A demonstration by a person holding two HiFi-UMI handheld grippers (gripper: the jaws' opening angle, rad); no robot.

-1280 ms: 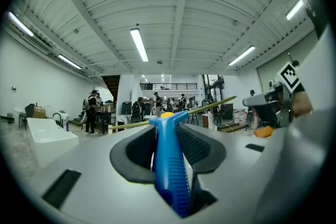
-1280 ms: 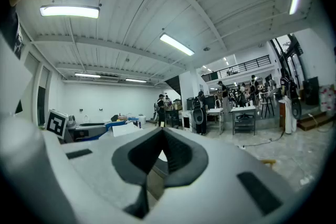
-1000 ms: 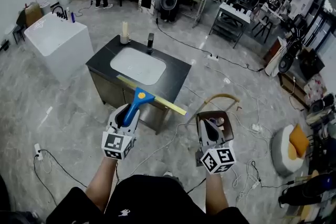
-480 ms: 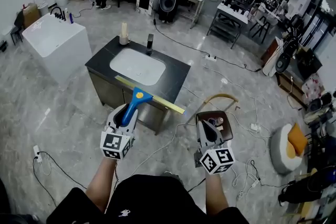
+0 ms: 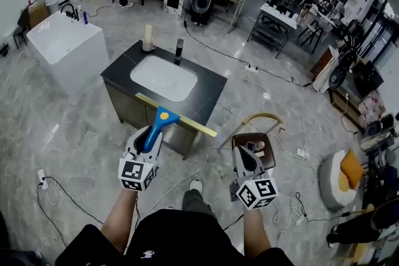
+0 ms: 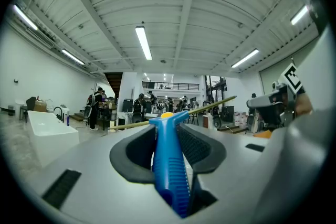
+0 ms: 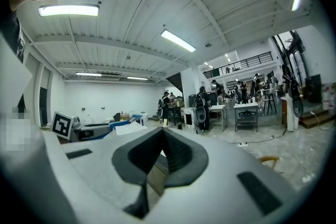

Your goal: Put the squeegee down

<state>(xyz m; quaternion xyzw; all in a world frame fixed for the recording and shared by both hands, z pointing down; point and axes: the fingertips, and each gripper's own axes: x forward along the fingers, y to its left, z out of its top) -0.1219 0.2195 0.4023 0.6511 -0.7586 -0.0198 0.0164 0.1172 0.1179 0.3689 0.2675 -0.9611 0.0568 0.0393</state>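
A blue-handled squeegee [image 5: 157, 123] with a long yellow blade is held in my left gripper [image 5: 151, 133], whose pads are shut on the handle. The blade hangs level over the near edge of a black sink counter [image 5: 209, 93]. In the left gripper view the blue handle [image 6: 169, 165] runs up between the dark pads, and the blade crosses beyond the left gripper [image 6: 167, 126]. My right gripper [image 5: 245, 151] is to the right at about the same height, with nothing in it. In the right gripper view the tips of the right gripper [image 7: 161, 134] meet.
The counter holds a white basin [image 5: 163, 78], a black faucet [image 5: 179, 50] and a pale cup [image 5: 148, 38]. A white washstand [image 5: 65, 47] stands at the left. A brown stool [image 5: 267, 141] is below the right gripper. Cables [image 5: 56, 187] trail over the marble floor.
A shoe has come into view on the floor between my arms, and the counter sits a little closer. Both grippers keep their place and the squeegee stays held.
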